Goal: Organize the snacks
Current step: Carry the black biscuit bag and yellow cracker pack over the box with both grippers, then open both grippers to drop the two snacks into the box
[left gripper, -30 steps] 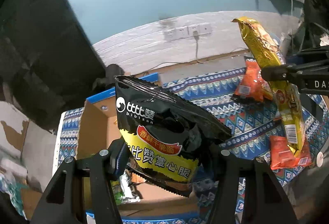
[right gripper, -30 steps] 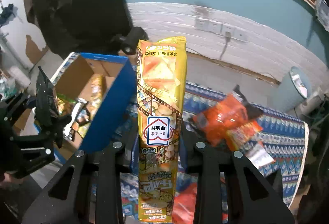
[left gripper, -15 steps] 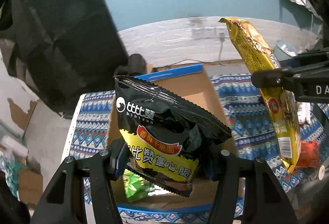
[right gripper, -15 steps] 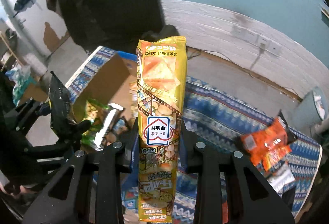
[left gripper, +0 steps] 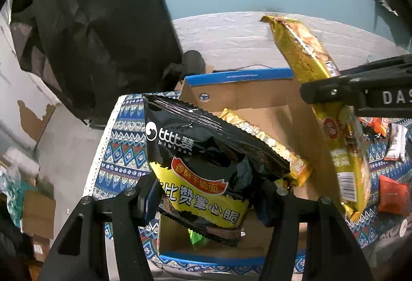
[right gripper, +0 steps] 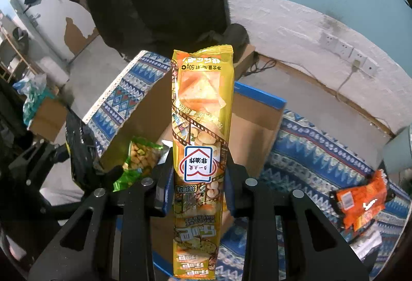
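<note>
My left gripper (left gripper: 208,193) is shut on a black and yellow snack bag (left gripper: 206,165), held above the open cardboard box (left gripper: 244,98) with blue edges. My right gripper (right gripper: 197,183) is shut on a long yellow cracker pack (right gripper: 202,141), held upright over the same box (right gripper: 255,123). The right gripper and its pack (left gripper: 332,126) show at the right of the left wrist view. The left gripper's black bag (right gripper: 79,149) shows at the left of the right wrist view. A green snack bag (right gripper: 139,159) and a gold pack (left gripper: 267,144) lie inside the box.
The box stands on a blue patterned cloth (right gripper: 322,159). Orange snack packs (right gripper: 363,201) lie on the cloth to the right, and others (left gripper: 391,196) show in the left wrist view. A dark chair (left gripper: 90,31) stands behind the box. White wall with sockets (right gripper: 345,49) is beyond.
Both grippers have moved left with their packs, from beside the box to over its opening. The orange packs have slid toward the right edge of both views.
</note>
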The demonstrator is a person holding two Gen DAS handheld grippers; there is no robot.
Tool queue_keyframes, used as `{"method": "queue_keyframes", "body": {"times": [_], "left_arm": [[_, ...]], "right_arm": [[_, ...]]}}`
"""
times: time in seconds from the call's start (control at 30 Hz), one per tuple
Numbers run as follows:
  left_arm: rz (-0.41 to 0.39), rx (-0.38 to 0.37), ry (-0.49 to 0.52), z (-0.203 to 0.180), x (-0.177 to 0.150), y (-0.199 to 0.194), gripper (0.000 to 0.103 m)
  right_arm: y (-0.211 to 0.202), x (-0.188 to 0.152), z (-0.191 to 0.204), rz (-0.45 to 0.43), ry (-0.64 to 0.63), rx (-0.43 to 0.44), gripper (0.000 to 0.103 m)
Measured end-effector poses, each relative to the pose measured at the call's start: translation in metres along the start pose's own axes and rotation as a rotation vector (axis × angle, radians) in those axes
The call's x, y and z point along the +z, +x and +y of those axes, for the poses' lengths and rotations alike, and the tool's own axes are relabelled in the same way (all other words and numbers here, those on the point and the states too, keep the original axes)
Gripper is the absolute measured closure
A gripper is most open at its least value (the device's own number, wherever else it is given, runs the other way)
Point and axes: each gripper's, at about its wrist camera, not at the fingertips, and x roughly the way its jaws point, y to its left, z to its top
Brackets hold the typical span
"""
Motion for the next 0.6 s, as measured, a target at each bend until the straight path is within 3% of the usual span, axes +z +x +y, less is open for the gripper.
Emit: {"method": "queue_keyframes", "body": {"times": [0.17,0.23,0.33,0.6], "left_arm": [[0.05,0.013,-0.031,0.006,0.001,0.012,0.039],[0.062,0.01,-0.041,0.008,0.002,0.015,0.031],[0.057,0.006,-0.044,0.006,0.002,0.013,0.028],[0.045,-0.01,0.008,-0.012,0.001,0.006,0.023]], "right_arm": [[0.015,0.002,0.0,0.035,0.032,0.032,0.064],[0.015,0.001,0.0,0.04,0.024,0.019,0.062],[0.013,-0.001,-0.002,0.036,0.026,0.008,0.053],[0.0,-0.014,-0.018,0.042,0.031,-0.033,0.043]]}}
